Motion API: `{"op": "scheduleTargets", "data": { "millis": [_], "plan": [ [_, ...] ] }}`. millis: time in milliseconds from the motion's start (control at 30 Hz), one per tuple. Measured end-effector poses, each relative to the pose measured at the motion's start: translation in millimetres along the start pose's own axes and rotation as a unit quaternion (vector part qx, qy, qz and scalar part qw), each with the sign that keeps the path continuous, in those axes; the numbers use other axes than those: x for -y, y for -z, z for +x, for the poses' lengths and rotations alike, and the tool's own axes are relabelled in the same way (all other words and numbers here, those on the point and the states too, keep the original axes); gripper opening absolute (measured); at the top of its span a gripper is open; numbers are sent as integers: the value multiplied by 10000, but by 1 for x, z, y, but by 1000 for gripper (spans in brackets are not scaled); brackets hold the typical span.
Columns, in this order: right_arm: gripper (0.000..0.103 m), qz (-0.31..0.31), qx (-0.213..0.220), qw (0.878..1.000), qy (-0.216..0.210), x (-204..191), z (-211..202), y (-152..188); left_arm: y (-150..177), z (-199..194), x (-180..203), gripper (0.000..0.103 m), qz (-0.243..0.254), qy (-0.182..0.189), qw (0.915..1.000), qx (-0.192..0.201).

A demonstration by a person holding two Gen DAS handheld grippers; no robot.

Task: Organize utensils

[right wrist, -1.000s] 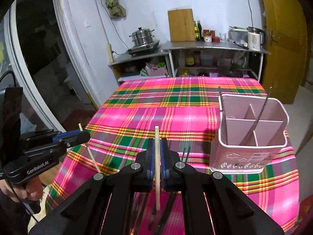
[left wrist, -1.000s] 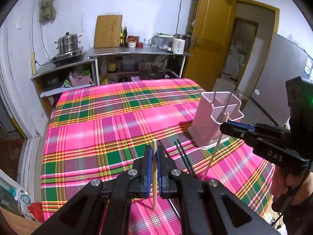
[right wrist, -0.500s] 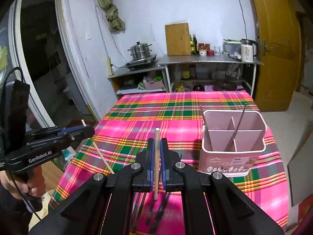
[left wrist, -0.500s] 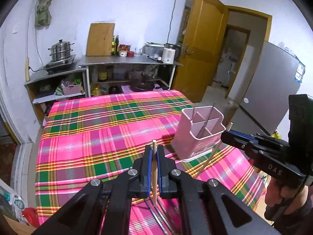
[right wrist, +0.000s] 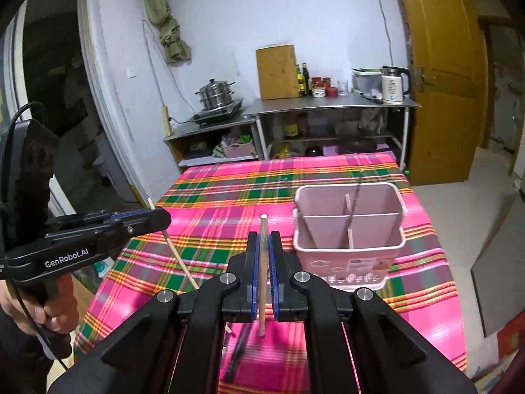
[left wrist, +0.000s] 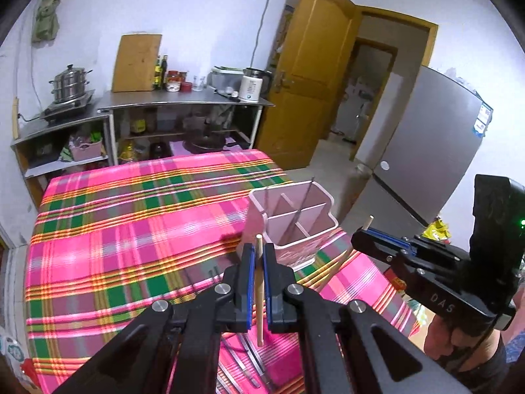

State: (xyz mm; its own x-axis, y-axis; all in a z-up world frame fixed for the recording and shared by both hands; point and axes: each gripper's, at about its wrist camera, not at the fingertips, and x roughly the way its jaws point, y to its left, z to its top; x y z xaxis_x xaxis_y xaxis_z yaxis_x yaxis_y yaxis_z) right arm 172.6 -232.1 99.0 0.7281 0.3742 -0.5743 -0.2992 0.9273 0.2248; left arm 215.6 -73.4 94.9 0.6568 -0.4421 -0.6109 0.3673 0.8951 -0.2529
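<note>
A pink divided utensil holder [left wrist: 315, 233] [right wrist: 347, 256] stands on the plaid tablecloth [left wrist: 131, 229] near its right edge, with thin metal sticks leaning inside it. My left gripper [left wrist: 258, 249] [right wrist: 160, 218] is shut on a wooden chopstick [left wrist: 260, 292] [right wrist: 178, 254], raised above the table to the left of the holder. My right gripper [right wrist: 263, 236] [left wrist: 361, 238] is shut on a second wooden chopstick [right wrist: 262, 282] [left wrist: 338, 262], held upright in front of the holder. Several dark chopsticks [right wrist: 238, 348] [left wrist: 249, 358] lie on the cloth below both grippers.
Metal shelves [right wrist: 328, 105] at the far wall carry a steamer pot [right wrist: 215, 93], a wooden board and a kettle [right wrist: 392, 83]. A yellow door [left wrist: 311, 75] and a grey fridge [left wrist: 423, 151] stand to the right. The table's right edge is just past the holder.
Both grippers have lifted and drawn back from the table, each keeping its chopstick. The holder now looks smaller and lower in both views.
</note>
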Motion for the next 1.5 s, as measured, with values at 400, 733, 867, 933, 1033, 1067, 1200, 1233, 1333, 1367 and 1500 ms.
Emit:
{"op": "scheduleTargets", "data": {
  "millis": [400,733,867,933,1033,1067,1200,1233,1333,1367,1500],
  "plan": [
    [6,201,505,9978,372,42,-25,-41,-62,20,32,5,27,398,9988,276],
    [6,291,897,9945,447,61,-18,-89,-109,39,31,5,-50,301,9978,589],
    [6,317,871,9945,483,66,-2,-90,-114,60,25,5,-107,242,9981,558],
    [6,371,825,9947,479,72,8,-91,-113,72,22,5,-141,238,9984,501],
    [6,467,707,9953,470,80,22,-83,-107,87,16,5,-182,202,9988,399],
    [6,488,661,9955,479,82,27,-80,-105,93,14,5,-202,201,9990,358],
    [6,563,395,9965,465,90,49,-66,-90,112,7,5,-185,116,9996,179],
    [6,574,330,9967,462,91,55,-62,-87,115,7,5,-170,84,9997,142],
    [6,615,174,9969,450,94,67,-53,-78,122,3,5,-164,80,9998,72],
    [6,616,128,9970,445,95,71,-51,-76,124,2,5,-160,72,9998,50],
    [6,613,-96,9970,457,95,83,-40,-69,132,0,5,-154,75,9998,-39]
  ]
}}
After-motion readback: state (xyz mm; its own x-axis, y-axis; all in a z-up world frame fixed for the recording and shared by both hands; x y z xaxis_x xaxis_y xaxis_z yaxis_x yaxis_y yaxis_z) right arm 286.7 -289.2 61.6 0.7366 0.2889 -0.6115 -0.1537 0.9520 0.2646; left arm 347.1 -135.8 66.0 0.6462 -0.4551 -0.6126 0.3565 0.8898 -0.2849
